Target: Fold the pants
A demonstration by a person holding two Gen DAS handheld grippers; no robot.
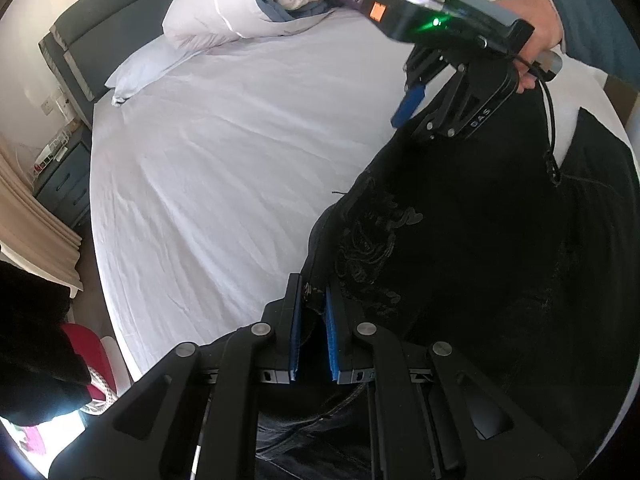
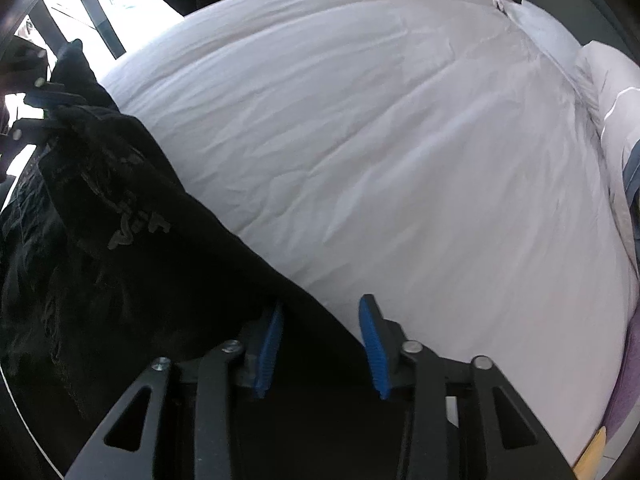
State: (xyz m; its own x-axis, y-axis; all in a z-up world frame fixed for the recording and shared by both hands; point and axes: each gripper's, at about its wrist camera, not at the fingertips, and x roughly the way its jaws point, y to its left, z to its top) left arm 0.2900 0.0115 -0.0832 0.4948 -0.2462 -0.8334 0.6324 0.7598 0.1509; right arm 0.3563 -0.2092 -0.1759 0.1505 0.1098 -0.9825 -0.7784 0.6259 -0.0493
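Left gripper (image 1: pixel 316 328): nearest item in the left wrist view; blue pads drawn close together, pinching a seamed edge of the pants (image 1: pixel 460 248).
Right gripper (image 2: pixel 322 344): jaws spread apart; dark cloth lies between them and touches the left pad, the right pad stands bare over the sheet. Nothing is clamped, as far as the right wrist view shows.
Pants: black, faint embroidery on the cloth; they lie along the near edge of the bed (image 1: pixel 224 152), raised at the left gripper's pinch.
Right hand (image 1: pixel 536 32): grips the handle of the right gripper, above the far end of the pants.
Progress, judged: early. The garment looks laid out or being straightened; no finished fold can be made out, and the dark cloth hides its layers. Folding leg over leg and then end to end seems left to do.
Open room: a broad stretch of white sheet runs beyond the pants, wrinkled but bare.
Edges: the mattress edge is just beside the grippers; cloth could slide off there.
Far end: pillow (image 1: pixel 148 68) and rolled duvet (image 1: pixel 240 4) by the headboard, well apart from the pants.
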